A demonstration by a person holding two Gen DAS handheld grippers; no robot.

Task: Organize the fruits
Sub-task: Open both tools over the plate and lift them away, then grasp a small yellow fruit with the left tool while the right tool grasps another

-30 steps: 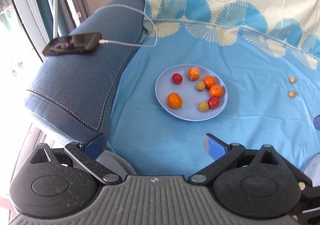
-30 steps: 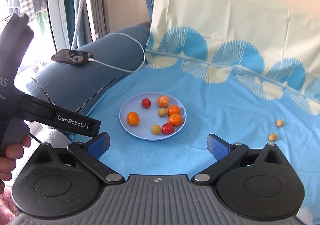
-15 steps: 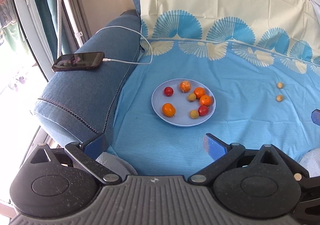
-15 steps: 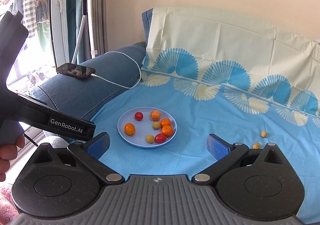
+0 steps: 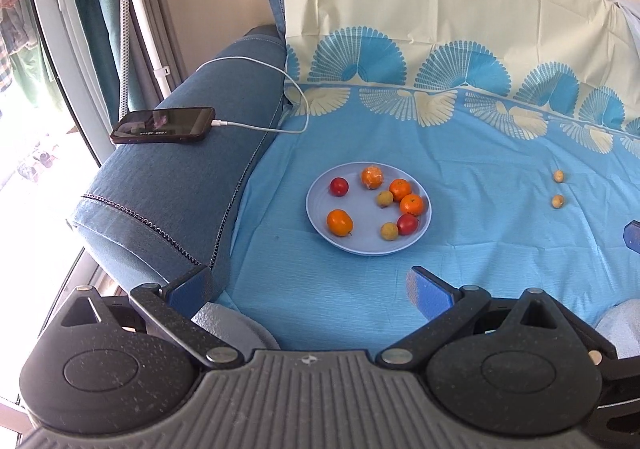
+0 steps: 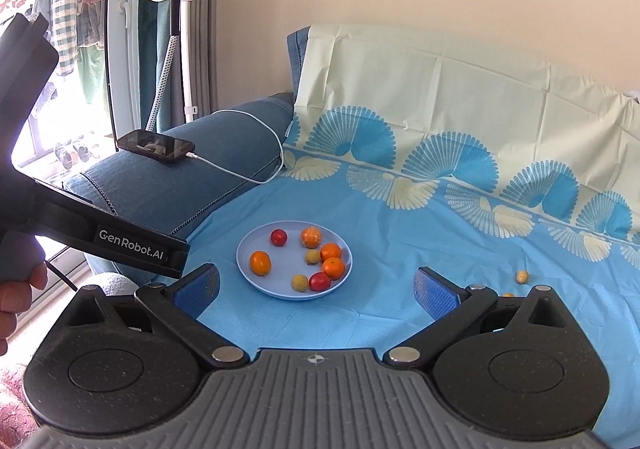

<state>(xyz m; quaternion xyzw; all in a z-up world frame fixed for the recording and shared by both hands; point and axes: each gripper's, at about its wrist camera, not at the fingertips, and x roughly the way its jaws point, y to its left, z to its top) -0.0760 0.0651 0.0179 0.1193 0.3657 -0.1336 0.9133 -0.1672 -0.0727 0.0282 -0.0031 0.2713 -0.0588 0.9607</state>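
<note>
Both cameras have pulled back and tilted up since a second ago, so the plate looks smaller and more of the wall and draped sheet shows; the fruit itself has not shifted.

Left wrist view: the left gripper (image 5: 308,289) hovers above the near edge of a blue sheet (image 5: 460,177) spread over a sofa seat. Its blue-padded fingers (image 5: 430,293) stand wide apart and hold nothing. Beyond them a round pale blue plate (image 5: 360,245) lies flat on the sheet. On it are four orange fruits, two red ones and two small tan ones, all roughly round, so no long axis can be told. The largest orange fruit (image 5: 339,222) sits alone at the near left of the plate, a red fruit (image 5: 339,186) behind it; the others cluster along the right side. Two loose tan fruits (image 5: 558,189) rest on the sheet well to the right of the plate, one just behind the other. A dark phone (image 5: 164,126) lies flat on the blue sofa armrest (image 5: 160,185), its long axis running left to right, with a white cable (image 5: 272,89) plugged into its right end.

Right wrist view: the right gripper (image 6: 318,289) is likewise spread wide and empty, the plate (image 6: 280,289) framed between its fingers (image 6: 434,291). One loose tan fruit (image 6: 521,276) shows at right. At far left, a hand (image 6: 16,289) grips the left gripper's black handle.
</note>
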